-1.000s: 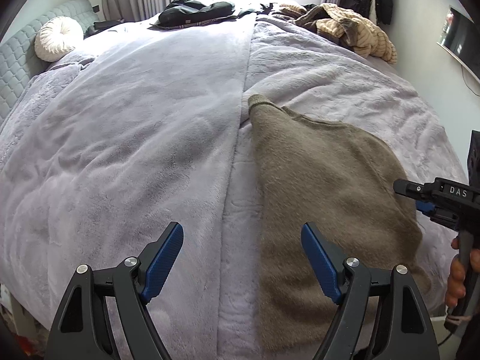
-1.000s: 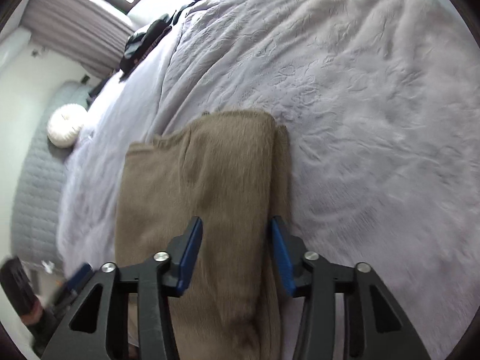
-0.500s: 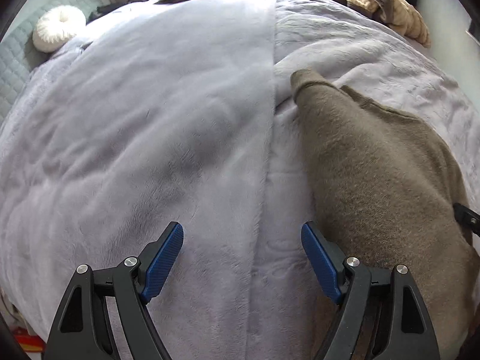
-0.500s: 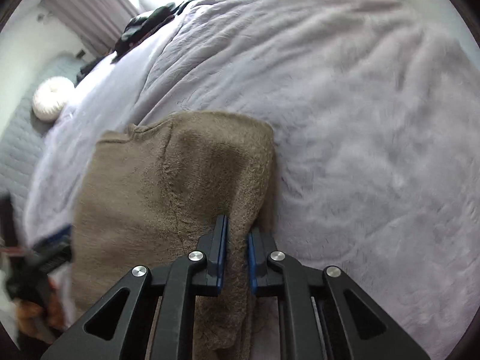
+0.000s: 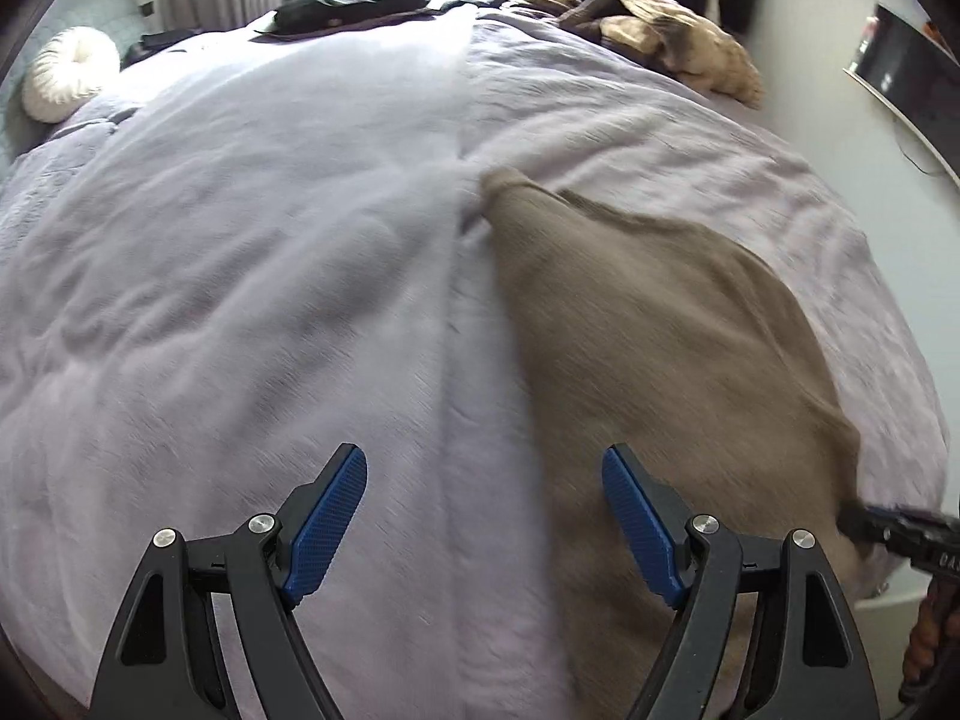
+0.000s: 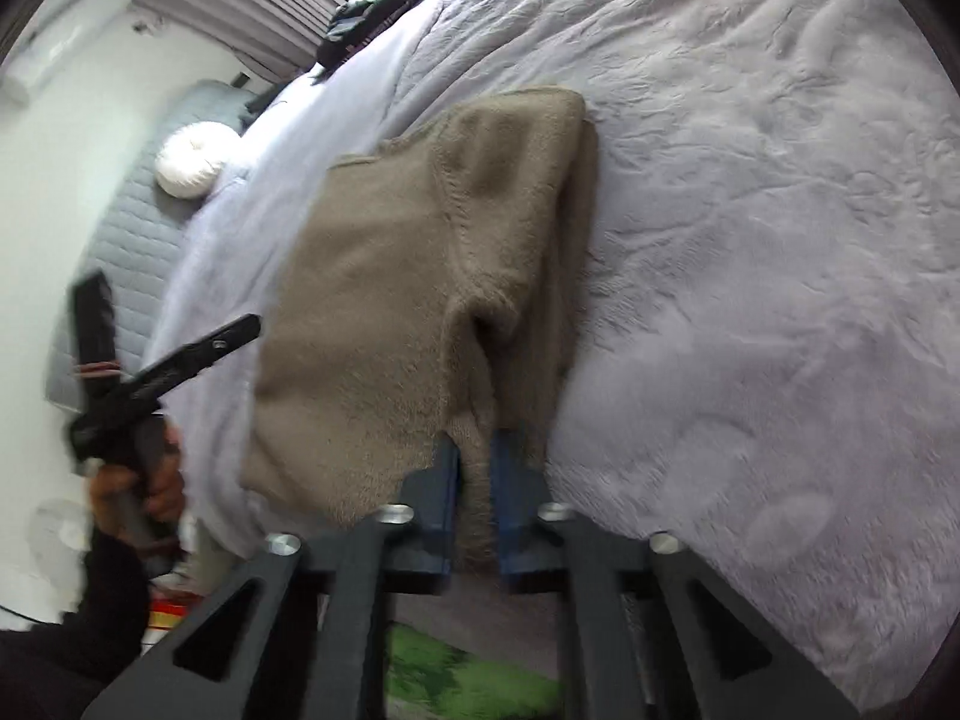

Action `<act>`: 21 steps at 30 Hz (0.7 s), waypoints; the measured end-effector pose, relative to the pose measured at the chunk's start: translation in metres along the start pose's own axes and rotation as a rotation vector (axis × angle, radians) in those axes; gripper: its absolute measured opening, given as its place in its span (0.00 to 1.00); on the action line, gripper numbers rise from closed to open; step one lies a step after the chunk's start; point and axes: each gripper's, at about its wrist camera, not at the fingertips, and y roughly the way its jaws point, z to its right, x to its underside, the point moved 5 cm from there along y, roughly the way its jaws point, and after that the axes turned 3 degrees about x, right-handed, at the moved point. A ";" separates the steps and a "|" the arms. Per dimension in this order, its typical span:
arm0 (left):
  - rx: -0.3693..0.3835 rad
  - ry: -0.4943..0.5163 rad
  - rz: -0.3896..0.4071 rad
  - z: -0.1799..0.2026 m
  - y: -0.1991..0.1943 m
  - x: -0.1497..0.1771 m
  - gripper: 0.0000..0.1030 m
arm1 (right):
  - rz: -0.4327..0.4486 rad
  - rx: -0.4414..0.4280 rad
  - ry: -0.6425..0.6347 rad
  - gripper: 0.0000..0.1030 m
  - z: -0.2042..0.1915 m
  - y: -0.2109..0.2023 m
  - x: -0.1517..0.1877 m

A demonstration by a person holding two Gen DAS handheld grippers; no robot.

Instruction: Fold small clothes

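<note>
Pinching the near hem of the brown sweater (image 6: 408, 300), the right gripper (image 6: 475, 480) had just finished closing, and its blue pads were squeezed together on a bunched tongue of knit at the garment's right-hand edge. That grip looked sound but narrow, so the fold would likely go best if the fabric were lifted only enough to clear the bedding and carried in one smooth arc, letting the loose layers trail instead of dragging. The left gripper (image 5: 483, 531) hung above the bed with its jaws standing wide and nothing between them, its right finger (image 5: 642, 531) over the sweater's left border and its left finger over bare blanket; it seemed well placed to take the matching hem corner, which would keep the edge straight as the fold went over. The sweater itself was a fuzzy, soft knit, limp and thick, lying flat near the foot edge of the bed with one side already doubled over along a raised seam, so it would probably slump and stretch where held. Beneath it lay a pale lilac plush blanket (image 6: 750, 210), velvety and lightly embossed, likely to cling to the knit. Farther off sat a round white cushion (image 5: 66, 72) by the quilted grey headboard (image 6: 129, 240), dark clothes (image 5: 354, 3) and a tan heap of garments (image 5: 666, 30) at the far edge.
</note>
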 end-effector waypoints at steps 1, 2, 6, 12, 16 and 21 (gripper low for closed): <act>-0.014 0.009 0.012 0.003 -0.002 0.003 0.80 | 0.017 0.022 -0.012 0.08 -0.002 -0.004 -0.001; -0.028 0.021 0.023 0.005 -0.002 0.006 0.80 | 0.024 0.040 -0.017 0.07 -0.003 -0.004 -0.002; -0.081 0.021 -0.001 0.002 0.003 0.017 0.88 | 0.004 0.110 0.005 0.07 0.017 0.015 0.011; -0.099 0.008 -0.007 -0.003 -0.003 0.020 0.88 | 0.029 0.072 0.088 0.08 0.021 -0.002 0.010; -0.105 -0.001 -0.010 -0.004 -0.003 0.021 0.88 | 0.043 0.124 0.105 0.08 0.021 -0.014 0.006; -0.106 -0.003 -0.010 -0.003 -0.006 0.020 0.88 | 0.058 0.182 0.150 0.09 0.032 -0.032 0.007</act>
